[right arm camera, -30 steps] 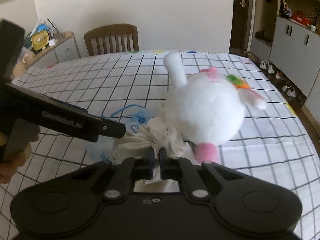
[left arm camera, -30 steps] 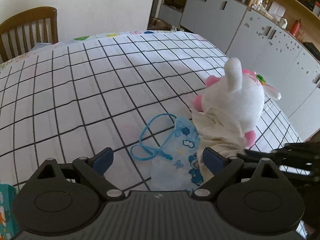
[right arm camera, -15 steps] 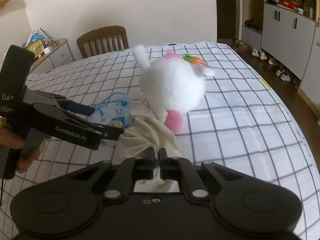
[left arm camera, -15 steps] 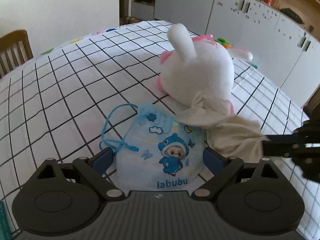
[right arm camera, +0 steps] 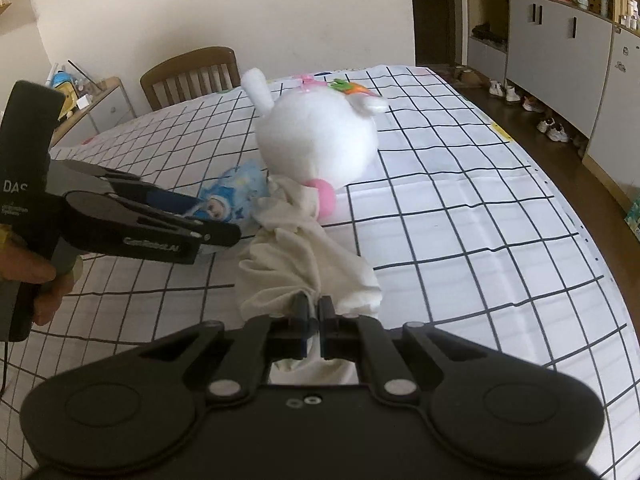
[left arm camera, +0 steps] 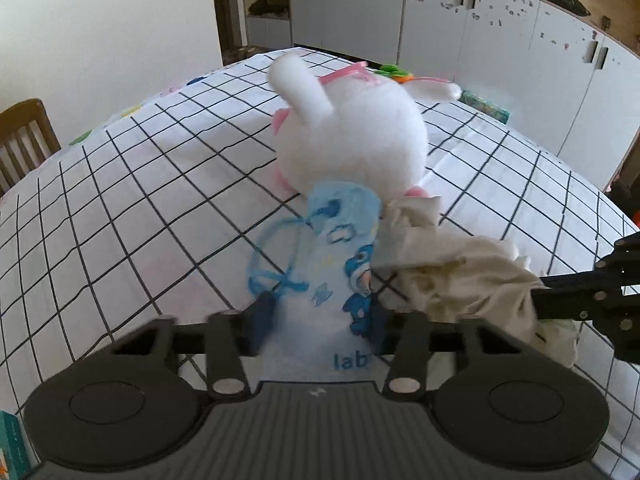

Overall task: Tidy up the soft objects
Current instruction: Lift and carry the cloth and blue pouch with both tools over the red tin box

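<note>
A white plush rabbit (left arm camera: 352, 136) with pink trim lies on the checked tablecloth (left arm camera: 140, 208); it also shows in the right wrist view (right arm camera: 320, 136). A light blue drawstring pouch (left arm camera: 336, 264) printed "labubu" lies in front of it, and my left gripper (left arm camera: 320, 316) has its blue pads on either side of the pouch, part-way closed. The pouch also shows in the right wrist view (right arm camera: 232, 196). My right gripper (right arm camera: 314, 312) is shut on a cream cloth (right arm camera: 304, 248), whose far end lies against the rabbit. The cloth also shows in the left wrist view (left arm camera: 460, 276).
A wooden chair (right arm camera: 192, 76) stands at the table's far side. Grey cabinets (left arm camera: 500, 40) line the wall. A green tissue pack (left arm camera: 484, 106) lies behind the rabbit. A teal box (left arm camera: 12, 448) sits at the lower left. Shoes (right arm camera: 552, 128) lie on the floor.
My left gripper moved forward over the pouch and its jaws narrowed around it. My right gripper pulled the cream cloth back, away from the rabbit.
</note>
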